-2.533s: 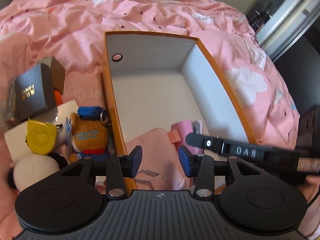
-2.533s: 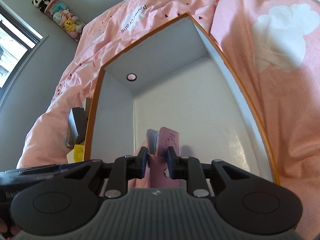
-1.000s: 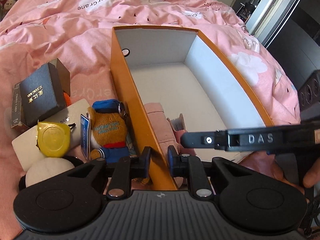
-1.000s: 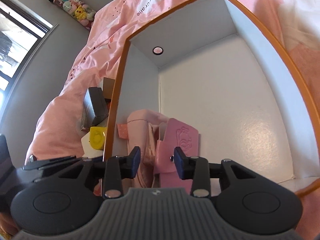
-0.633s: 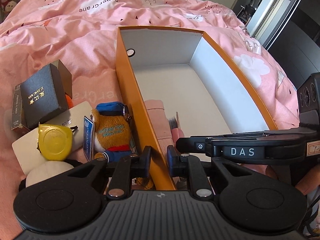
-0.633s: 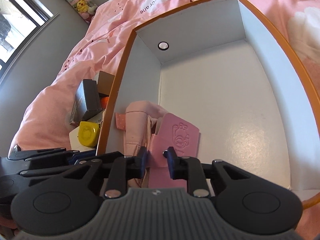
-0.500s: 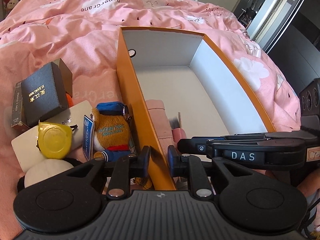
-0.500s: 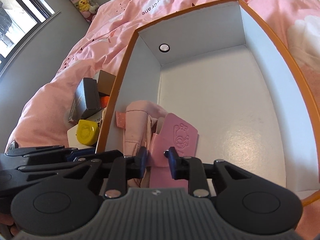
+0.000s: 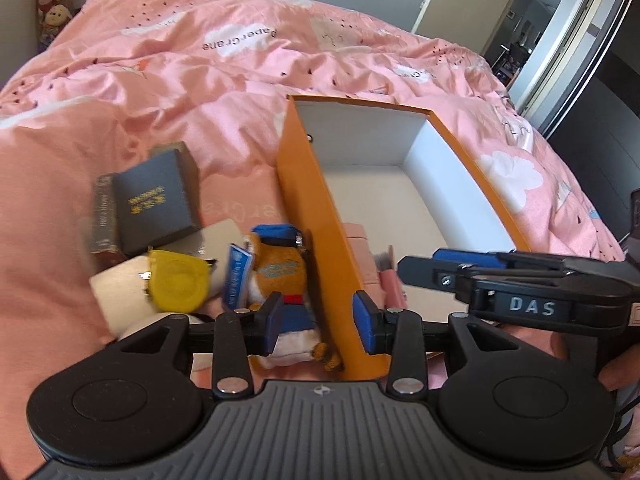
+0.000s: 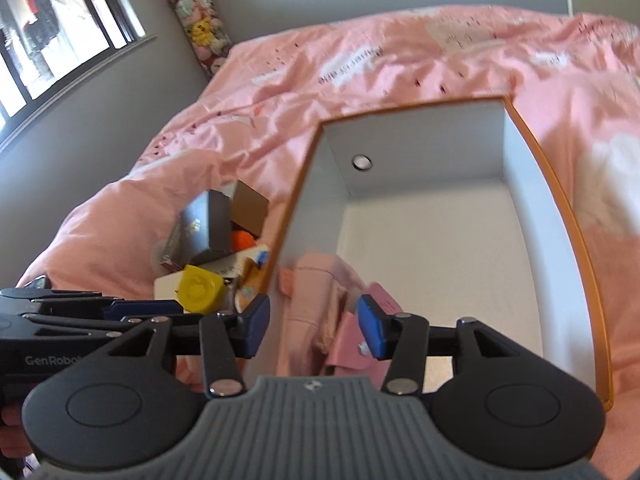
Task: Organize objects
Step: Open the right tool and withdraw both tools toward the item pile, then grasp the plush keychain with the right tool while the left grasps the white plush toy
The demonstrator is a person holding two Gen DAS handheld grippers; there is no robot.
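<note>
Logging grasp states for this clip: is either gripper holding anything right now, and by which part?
Nothing is held. The left gripper and the right gripper are both open, above the orange cardboard box.

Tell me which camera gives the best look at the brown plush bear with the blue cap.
The left wrist view: the plush bear lies beside the orange box, cap and belly showing. In the right wrist view only an orange sliver shows.

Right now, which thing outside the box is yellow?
The round yellow tape measure, lying on the white card beside the bear plush; the boxes behind it are dark.
</note>
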